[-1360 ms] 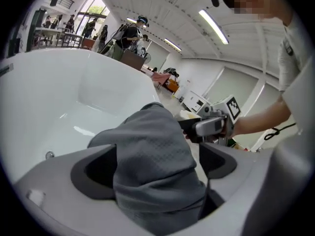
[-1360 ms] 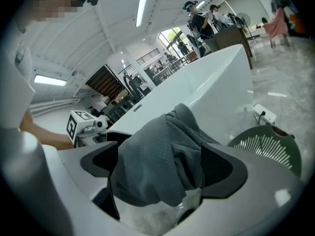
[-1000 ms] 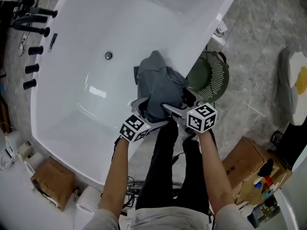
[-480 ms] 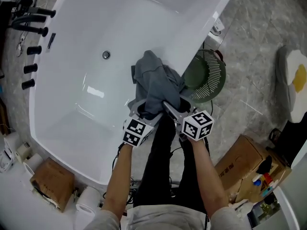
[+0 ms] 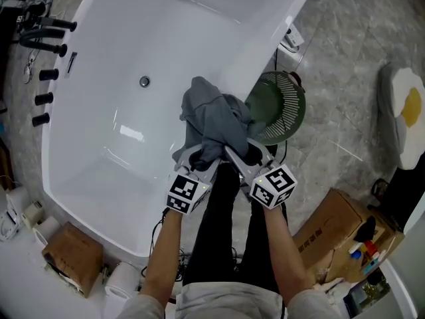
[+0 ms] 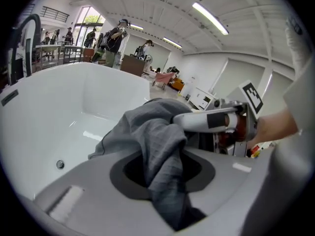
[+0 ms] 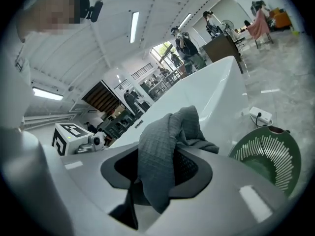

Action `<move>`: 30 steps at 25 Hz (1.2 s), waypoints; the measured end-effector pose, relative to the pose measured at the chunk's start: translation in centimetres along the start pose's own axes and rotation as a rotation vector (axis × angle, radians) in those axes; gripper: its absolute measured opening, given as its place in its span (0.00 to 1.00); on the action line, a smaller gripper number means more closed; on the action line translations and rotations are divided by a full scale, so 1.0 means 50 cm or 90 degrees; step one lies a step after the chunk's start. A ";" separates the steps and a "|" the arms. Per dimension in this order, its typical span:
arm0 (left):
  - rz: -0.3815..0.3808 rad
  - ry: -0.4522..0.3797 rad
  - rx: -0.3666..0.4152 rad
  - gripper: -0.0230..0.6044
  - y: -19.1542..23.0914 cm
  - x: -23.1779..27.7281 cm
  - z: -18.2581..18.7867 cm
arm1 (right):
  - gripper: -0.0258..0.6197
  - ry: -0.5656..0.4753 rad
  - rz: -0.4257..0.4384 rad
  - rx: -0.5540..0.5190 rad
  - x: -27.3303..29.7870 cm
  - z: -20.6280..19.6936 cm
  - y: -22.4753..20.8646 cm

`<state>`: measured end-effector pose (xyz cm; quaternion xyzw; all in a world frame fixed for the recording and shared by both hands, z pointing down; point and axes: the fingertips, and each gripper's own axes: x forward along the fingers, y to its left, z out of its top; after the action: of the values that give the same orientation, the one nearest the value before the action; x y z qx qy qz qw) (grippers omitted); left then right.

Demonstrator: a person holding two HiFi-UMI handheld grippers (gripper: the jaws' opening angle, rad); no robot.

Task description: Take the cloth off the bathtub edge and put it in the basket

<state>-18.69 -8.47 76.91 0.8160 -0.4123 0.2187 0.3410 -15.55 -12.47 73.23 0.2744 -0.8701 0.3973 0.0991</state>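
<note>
Left claw (image 5: 194, 157), right claw (image 5: 240, 157): jaws just closed in, both pinching grey cloth (image 5: 214, 119). Cloth bunched over bathtub (image 5: 99, 158) edge. Green basket (image 5: 287, 115) beside tub.

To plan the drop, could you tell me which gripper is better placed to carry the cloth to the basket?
Right. Both grippers have just been closing on the cloth, but the right gripper sits nearer the basket than the left gripper.

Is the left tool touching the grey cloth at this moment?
Touching. The left gripper view shows the cloth running between the jaws of the left tool, which have just been closing and now pinch it.
</note>
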 end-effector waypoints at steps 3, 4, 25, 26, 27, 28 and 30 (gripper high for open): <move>-0.014 -0.020 -0.018 0.30 -0.027 0.016 0.019 | 0.26 -0.018 -0.008 -0.016 -0.032 0.024 -0.010; -0.018 -0.024 -0.020 0.30 -0.037 0.023 0.025 | 0.26 -0.023 -0.011 -0.018 -0.043 0.030 -0.015; -0.072 -0.014 0.024 0.30 -0.247 0.211 0.099 | 0.26 -0.088 -0.075 -0.010 -0.274 0.092 -0.198; -0.075 -0.014 0.023 0.30 -0.260 0.224 0.103 | 0.26 -0.088 -0.078 -0.011 -0.286 0.095 -0.211; -0.079 -0.013 0.023 0.30 -0.272 0.237 0.107 | 0.26 -0.087 -0.081 -0.012 -0.298 0.098 -0.224; -0.082 -0.012 0.024 0.30 -0.285 0.249 0.109 | 0.26 -0.086 -0.085 -0.012 -0.311 0.101 -0.235; -0.088 -0.009 0.022 0.30 -0.307 0.270 0.113 | 0.26 -0.083 -0.091 -0.013 -0.333 0.107 -0.255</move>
<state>1.96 -13.16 75.94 0.8501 -0.3533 0.1958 0.3378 5.59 -16.62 71.32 0.3601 -0.8569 0.3614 0.0734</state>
